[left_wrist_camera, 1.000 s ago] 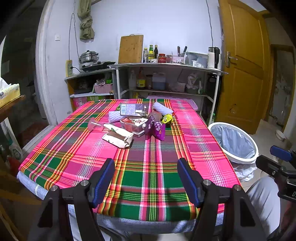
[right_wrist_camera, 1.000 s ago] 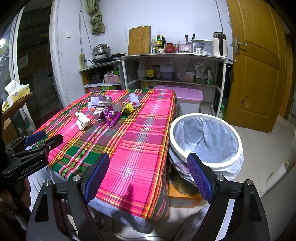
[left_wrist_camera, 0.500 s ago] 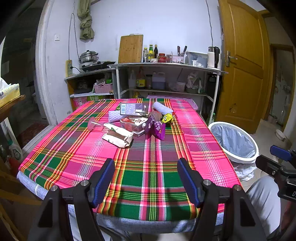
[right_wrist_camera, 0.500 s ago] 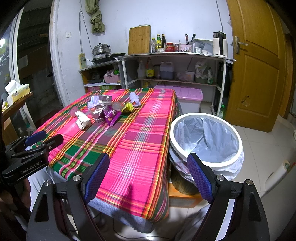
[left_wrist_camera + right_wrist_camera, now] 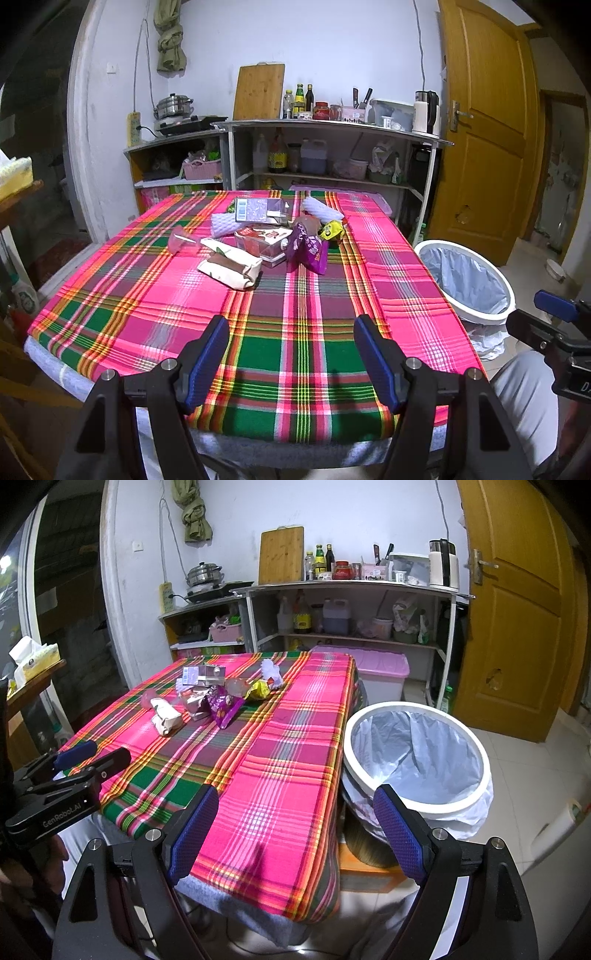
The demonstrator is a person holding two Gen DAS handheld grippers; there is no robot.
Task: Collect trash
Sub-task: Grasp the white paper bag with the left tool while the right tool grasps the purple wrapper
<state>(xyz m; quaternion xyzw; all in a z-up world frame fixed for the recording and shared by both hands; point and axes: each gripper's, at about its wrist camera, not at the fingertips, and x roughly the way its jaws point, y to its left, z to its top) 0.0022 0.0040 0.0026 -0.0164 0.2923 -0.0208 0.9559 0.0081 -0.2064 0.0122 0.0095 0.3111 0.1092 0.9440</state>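
A heap of trash lies mid-table on the plaid cloth (image 5: 147, 288): a cream paper pack (image 5: 231, 266), a purple snack wrapper (image 5: 308, 249), a clear box with a red label (image 5: 264, 240), a yellow wrapper (image 5: 331, 230), a white foam sleeve (image 5: 321, 209) and a pink plastic cup (image 5: 181, 242). A white-rimmed bin (image 5: 415, 755) with a grey liner stands off the table's right side. My left gripper (image 5: 291, 350) is open over the near table edge, well short of the heap. Over the table's near right corner, beside the bin, my right gripper (image 5: 295, 819) stands open and empty.
Shelves (image 5: 332, 127) with bottles, a kettle and a cutting board line the back wall. A pink storage box (image 5: 376, 664) sits behind the table. A wooden door (image 5: 517, 609) is at right. The person's grey trouser leg (image 5: 524, 398) shows at the table's near side.
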